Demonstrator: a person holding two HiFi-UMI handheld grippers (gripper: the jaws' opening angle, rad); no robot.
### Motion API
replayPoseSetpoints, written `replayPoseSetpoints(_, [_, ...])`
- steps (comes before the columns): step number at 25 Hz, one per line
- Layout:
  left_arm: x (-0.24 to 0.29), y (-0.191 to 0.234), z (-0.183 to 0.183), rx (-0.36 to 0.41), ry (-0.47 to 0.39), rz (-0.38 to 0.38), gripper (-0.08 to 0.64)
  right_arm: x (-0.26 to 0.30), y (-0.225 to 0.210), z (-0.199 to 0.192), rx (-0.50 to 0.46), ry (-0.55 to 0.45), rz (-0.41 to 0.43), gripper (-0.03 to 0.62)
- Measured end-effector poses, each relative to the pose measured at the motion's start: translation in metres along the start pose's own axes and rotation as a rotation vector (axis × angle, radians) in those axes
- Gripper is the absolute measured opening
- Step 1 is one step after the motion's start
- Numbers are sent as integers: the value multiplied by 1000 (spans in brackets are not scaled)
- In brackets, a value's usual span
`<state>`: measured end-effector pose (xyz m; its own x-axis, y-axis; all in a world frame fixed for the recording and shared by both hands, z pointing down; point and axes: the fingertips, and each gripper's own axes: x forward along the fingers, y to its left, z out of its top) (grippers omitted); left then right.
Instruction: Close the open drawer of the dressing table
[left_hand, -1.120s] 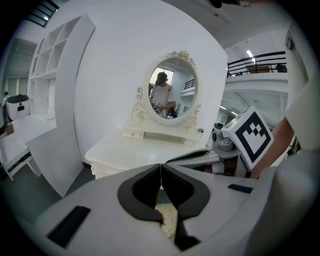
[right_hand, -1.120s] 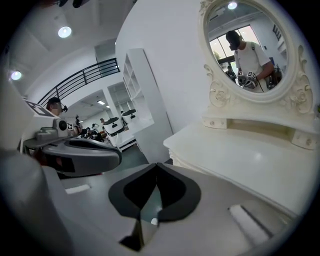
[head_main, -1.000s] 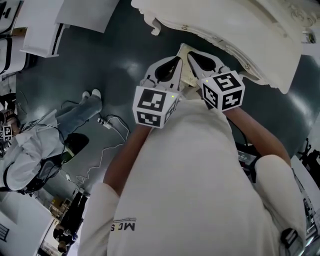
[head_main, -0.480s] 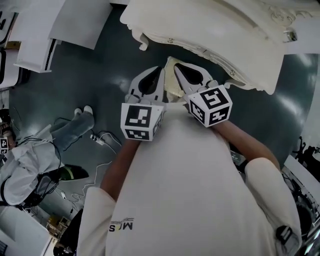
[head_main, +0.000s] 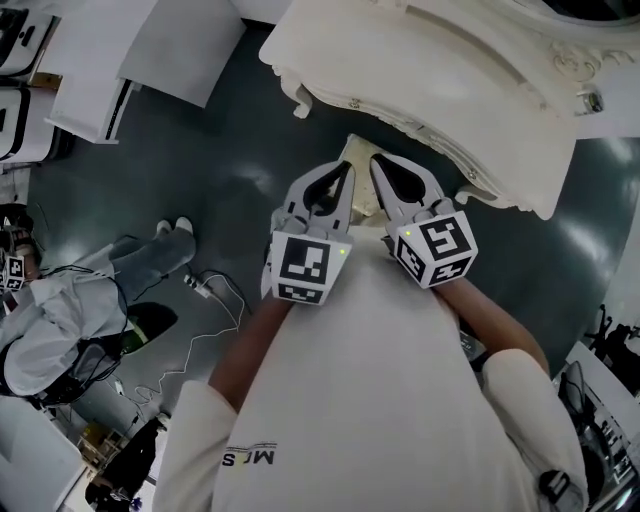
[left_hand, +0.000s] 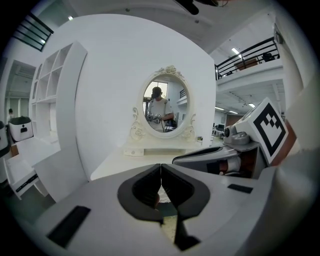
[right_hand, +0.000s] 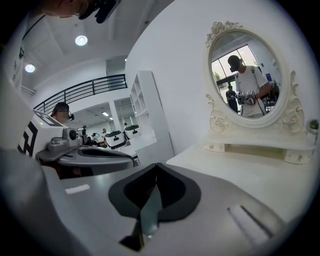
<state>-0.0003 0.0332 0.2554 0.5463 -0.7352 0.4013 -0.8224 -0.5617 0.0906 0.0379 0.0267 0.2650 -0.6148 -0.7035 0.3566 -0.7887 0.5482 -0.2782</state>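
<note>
The dressing table (head_main: 430, 70) is cream-white, with a scalloped, carved front edge and a bare top. At the back edge of that top stands an oval mirror (left_hand: 166, 107) in an ornate carved frame on a small raised base; it reflects a person in a white shirt. Under the table's front edge, near its middle, a pale cream rectangle juts out toward the person. This is probably the open drawer (head_main: 358, 190), though the grippers cover most of it and its inside cannot be made out.

The left gripper (head_main: 346, 168) and the right gripper (head_main: 378, 162) sit side by side just in front of that edge, their tips over the cream rectangle. Each has its jaws pressed together, with nothing between them. Whether either tip touches the drawer cannot be told.

The floor (head_main: 230, 150) is dark grey-green and glossy. On it, to the left of the table, cables (head_main: 205, 290) trail toward another person (head_main: 60, 320) in white, low on the floor. White panels (head_main: 150, 50) lie beyond the table's left end. The table backs onto a plain white wall, with a tall white shelf unit (left_hand: 55, 125) to its left. The hall behind is bright, with ceiling lights and a railed balcony (right_hand: 80, 90).
</note>
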Motion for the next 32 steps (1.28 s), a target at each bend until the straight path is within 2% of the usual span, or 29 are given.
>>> replayPoseSetpoints(7, [1, -2, -3, -7, 12, 24, 11, -3, 5, -2, -15, 0, 48, 2])
replayPoseSetpoints(13, [3, -4, -3, -11, 16, 29, 11, -4, -2, -4, 17, 4, 51, 2])
replayPoseSetpoints(19, [9, -11, -2, 0, 23, 17, 11, -8, -1, -3, -20, 11, 61, 0])
replayPoseSetpoints(32, [11, -16, -1, 1, 28, 8, 11, -14, -7, -4, 4, 6, 44, 0])
